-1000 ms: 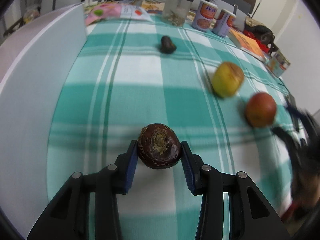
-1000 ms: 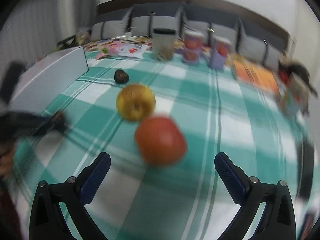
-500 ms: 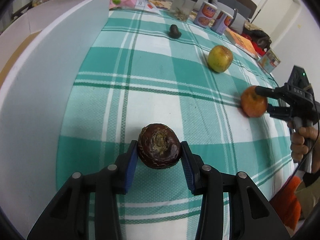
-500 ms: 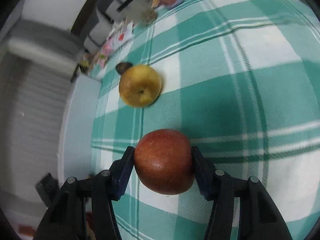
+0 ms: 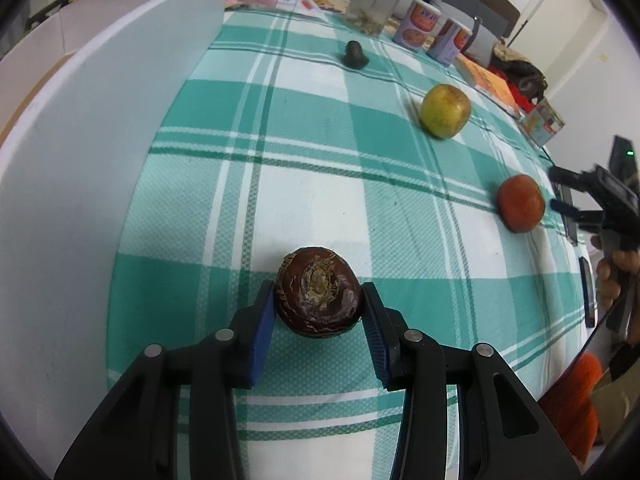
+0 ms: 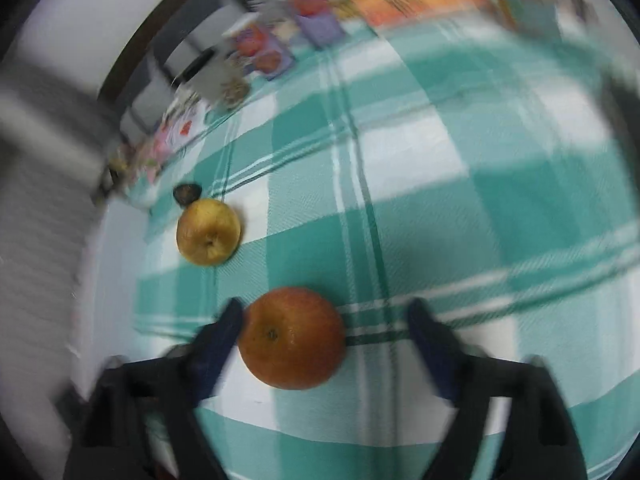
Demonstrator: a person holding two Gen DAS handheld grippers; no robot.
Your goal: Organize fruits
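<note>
Half a second ago the right claw [image 6: 324, 320] pinched the red apple [image 6: 292, 338]; now its fingers stand spread, the left finger close against the apple and the right finger well apart from it. That apple rests on the green and white checked cloth of the desk [image 6: 460, 208], low in the centre of the right wrist view. This whole view is smeared by motion, so the claw's fingers and the far desk edge are hard to make out.

Up and to the left of the red apple lies a yellow apple [image 6: 209, 232], and just beyond it a small dark fruit [image 6: 186, 193], partly hidden behind the yellow one. Blurred cans and packets crowd the upper part of the frame.

From the left wrist view, the left claw [image 5: 319, 314] is pinching a dark brown round fruit [image 5: 319, 291] between its blue pads, low in the centre of the frame. A white board [image 5: 80, 152] fills the left side, cut off by the frame edge. The yellow apple [image 5: 445, 110] sits upper right, the red apple [image 5: 521, 203] at the right, with the right claw [image 5: 560, 190] beside it, its fingers blurred. The person's hand [image 5: 614, 276] is cut off at the right edge. A glass jar [image 5: 374, 12] and two cans [image 5: 434, 32] stand along the top.
</note>
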